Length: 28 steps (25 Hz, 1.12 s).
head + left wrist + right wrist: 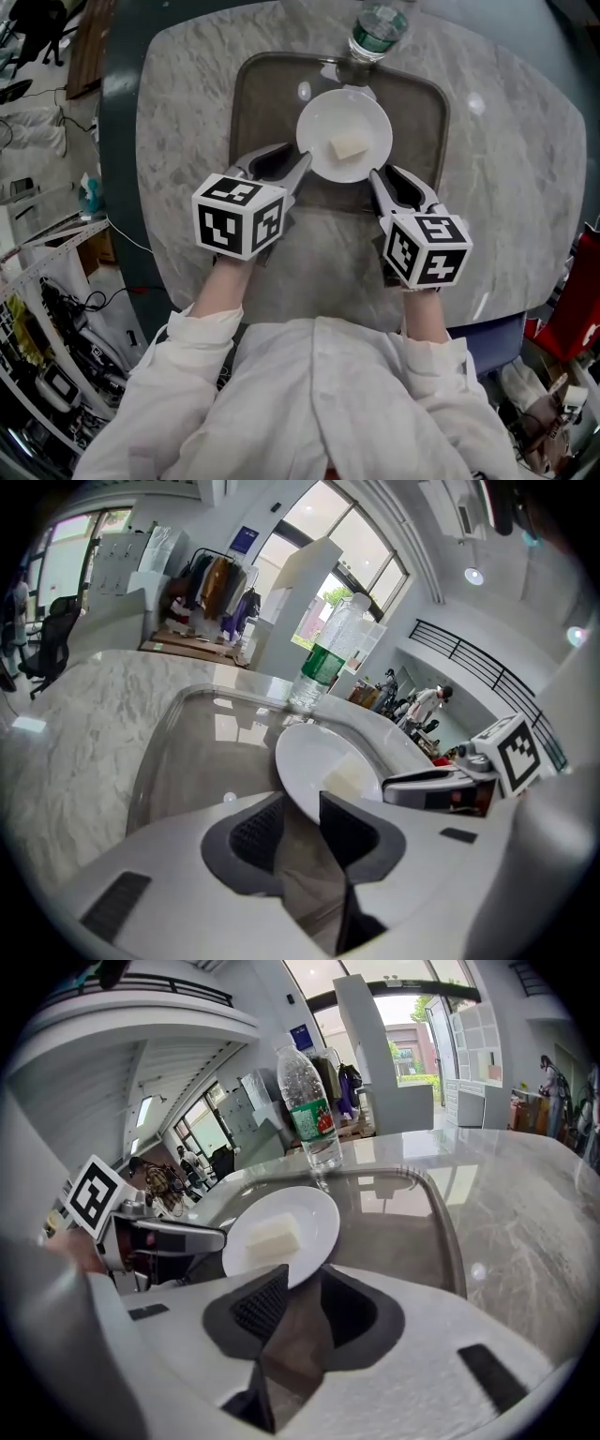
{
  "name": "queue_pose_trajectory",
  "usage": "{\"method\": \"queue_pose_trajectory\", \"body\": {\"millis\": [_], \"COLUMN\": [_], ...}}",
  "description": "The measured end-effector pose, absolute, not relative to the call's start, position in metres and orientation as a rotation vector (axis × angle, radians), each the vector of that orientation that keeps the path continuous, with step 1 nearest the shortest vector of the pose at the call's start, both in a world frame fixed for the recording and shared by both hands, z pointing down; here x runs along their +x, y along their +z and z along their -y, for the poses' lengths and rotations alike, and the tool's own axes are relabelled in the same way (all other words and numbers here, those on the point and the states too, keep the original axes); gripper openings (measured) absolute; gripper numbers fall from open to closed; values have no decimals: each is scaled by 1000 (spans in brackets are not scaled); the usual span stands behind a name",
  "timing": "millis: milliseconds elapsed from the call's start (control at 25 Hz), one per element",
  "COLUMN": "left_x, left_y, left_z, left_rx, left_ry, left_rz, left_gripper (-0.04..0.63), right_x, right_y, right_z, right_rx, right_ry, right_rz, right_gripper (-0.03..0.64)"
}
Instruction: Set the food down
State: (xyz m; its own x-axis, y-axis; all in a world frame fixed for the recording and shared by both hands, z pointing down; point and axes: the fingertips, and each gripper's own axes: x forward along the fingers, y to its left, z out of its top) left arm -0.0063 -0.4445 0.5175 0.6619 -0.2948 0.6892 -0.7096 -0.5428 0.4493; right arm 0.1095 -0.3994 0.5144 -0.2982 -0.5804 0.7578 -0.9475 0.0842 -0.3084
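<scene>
- The left gripper (298, 156) has its jaws spread astride the near-left rim of the white plate (317, 112). In its own view the rim lies against one pad, and tray colour shows between the rim and the other pad, so it is not pinching.
- The right gripper (382, 173) takes the near-right rim between its jaws. The rim fills the gap at the tips there, so this one appears to be pinching the plate.
- With one side loose and the other gripped, the person would do well to part the right jaws slowly. That hand should hold its height so the rim is not levered up.
- The plate sits mid-way across the brown tray (253, 103) and seems to rest on it, though contact underneath cannot be seen. It is worth confirming the plate has settled before either tool leaves.
- The food (348, 146), a pale block, lies right of the plate's centre, nearer the right gripper. A jolt on that side could slide it, so the release should be gentle.
- Both tools should back out toward the person along the line of their jaws, not sideways or upward.
- Beyond the plate, a water bottle (378, 28) stands upright at the tray's far edge, just beside the rim. The plate should not be nudged forward into it.
</scene>
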Motion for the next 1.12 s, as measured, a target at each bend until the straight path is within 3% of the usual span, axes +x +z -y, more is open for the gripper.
{"method": "queue_pose_trajectory", "body": {"millis": [520,760,1120], "left_x": [-4,16,19], "left_y": [453,404,361], "left_z": [416,369,281], "left_rx": [2246,2387,2446], "left_ry": [536,393,175], "left_rz": [855,763,732], "left_gripper": [107,104,32], "right_x": [115,99,89], "right_y": [430,381,348], "right_z": [377,341,262], "right_rx": [1591,1509,1416], "right_ry": [963,876,807], "right_rz": [2179,2380,2522], "right_gripper": [71,16,6]}}
